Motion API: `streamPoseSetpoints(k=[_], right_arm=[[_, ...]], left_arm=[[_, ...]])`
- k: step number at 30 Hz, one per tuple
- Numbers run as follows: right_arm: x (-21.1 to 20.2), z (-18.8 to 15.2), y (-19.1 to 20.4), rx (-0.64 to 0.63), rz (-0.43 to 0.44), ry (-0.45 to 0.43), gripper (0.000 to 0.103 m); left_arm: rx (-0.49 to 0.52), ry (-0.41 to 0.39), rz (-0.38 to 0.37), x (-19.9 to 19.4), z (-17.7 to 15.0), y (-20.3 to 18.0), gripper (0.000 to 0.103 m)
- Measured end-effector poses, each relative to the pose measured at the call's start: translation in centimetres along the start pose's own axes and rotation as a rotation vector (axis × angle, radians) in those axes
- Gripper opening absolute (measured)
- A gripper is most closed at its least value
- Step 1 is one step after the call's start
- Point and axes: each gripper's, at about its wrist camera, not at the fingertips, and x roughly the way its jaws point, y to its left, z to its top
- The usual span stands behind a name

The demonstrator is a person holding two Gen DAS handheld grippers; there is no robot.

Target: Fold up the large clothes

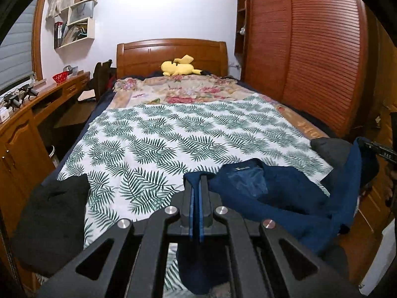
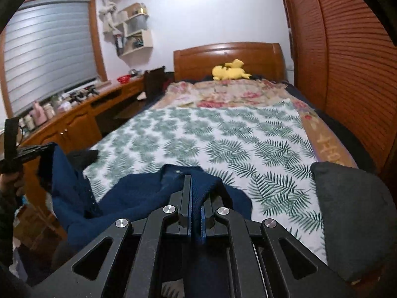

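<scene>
A navy blue garment (image 1: 285, 191) hangs slack over the foot of the bed, held up at two spots. In the left wrist view my left gripper (image 1: 197, 180) is shut on one edge of it, with cloth pinched between the blue pads. The fabric runs right to my right gripper (image 1: 379, 149) at the frame edge. In the right wrist view my right gripper (image 2: 197, 186) is shut on the navy garment (image 2: 139, 193), which drapes over one finger. The cloth stretches left to my left gripper (image 2: 42, 149), held by a hand.
The bed carries a leaf-print sheet (image 1: 161, 136) and a floral blanket (image 1: 188, 92). A black garment (image 1: 52, 218) lies at its near left corner, a dark grey one (image 2: 352, 211) at the near right. A yellow plush (image 1: 177, 68) sits by the headboard. Desk (image 1: 22, 124) left, wardrobe (image 1: 310, 49) right.
</scene>
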Motion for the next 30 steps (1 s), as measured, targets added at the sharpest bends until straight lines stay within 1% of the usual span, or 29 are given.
streamPoseSetpoints(k=[3, 5, 7, 9, 12, 14, 15, 17, 19, 20, 21, 24, 25, 28, 30], right_arm=[[3.2, 0.2, -1.2, 0.004, -0.027, 0.013, 0.002], [5.3, -0.3, -1.9, 0.014, -0.032, 0.037, 0.003], [7.6, -1.2, -2.3, 0.011, -0.047, 0.079, 0.003], [9.5, -2.3, -2.4, -0.024, -0.089, 0.119, 0.003], [11.3, -4.0, -2.6, -0.041, -0.126, 0.164, 0.004], [12.0, -5.0, -3.2, -0.031, -0.146, 0.196, 0.005], [12.3, -5.4, -3.3, -0.027, -0.160, 0.207, 0.007], [12.2, -5.7, -3.5, -0.024, -0.180, 0.210, 0.017], [11.7, -5.8, -3.4, -0.027, -0.196, 0.195, 0.054], [11.2, -5.8, -3.1, -0.033, -0.200, 0.179, 0.058], [11.0, -5.7, -2.9, -0.041, -0.202, 0.172, 0.059], [10.5, -5.2, -1.5, -0.070, -0.217, 0.159, 0.060], [10.6, -5.2, -1.0, -0.079, -0.210, 0.158, 0.060], [11.0, -5.2, 1.1, -0.108, -0.169, 0.167, 0.061], [11.7, -5.6, 2.7, -0.123, -0.126, 0.183, 0.061]], left_arm=[[0.005, 0.016, -0.008, 2.4, 0.4, 0.4, 0.000], [0.018, 0.038, -0.009, 4.0, 0.1, 0.5, 0.000], [0.040, 0.079, -0.002, 5.8, -0.4, 0.4, 0.000], [0.053, 0.095, 0.007, 6.9, -0.8, 0.2, 0.000], [0.063, 0.122, 0.008, 8.2, -1.8, 0.0, 0.000], [0.069, 0.137, 0.008, 8.6, -2.5, 0.0, 0.002], [0.070, 0.142, 0.009, 8.6, -2.8, 0.0, 0.003], [0.067, 0.153, 0.005, 8.6, -3.5, 0.1, 0.006], [0.067, 0.148, 0.013, 8.2, -4.2, 0.2, 0.009], [0.063, 0.142, 0.016, 7.9, -4.4, 0.3, 0.010], [0.056, 0.139, 0.015, 7.7, -4.7, 0.4, 0.012], [0.031, 0.143, -0.018, 7.4, -5.8, 0.6, 0.015], [0.035, 0.143, -0.022, 7.3, -6.3, 0.4, 0.016], [0.044, 0.151, -0.032, 7.2, -7.6, 0.2, 0.017], [0.043, 0.160, -0.050, 7.3, -8.4, 0.0, 0.017]])
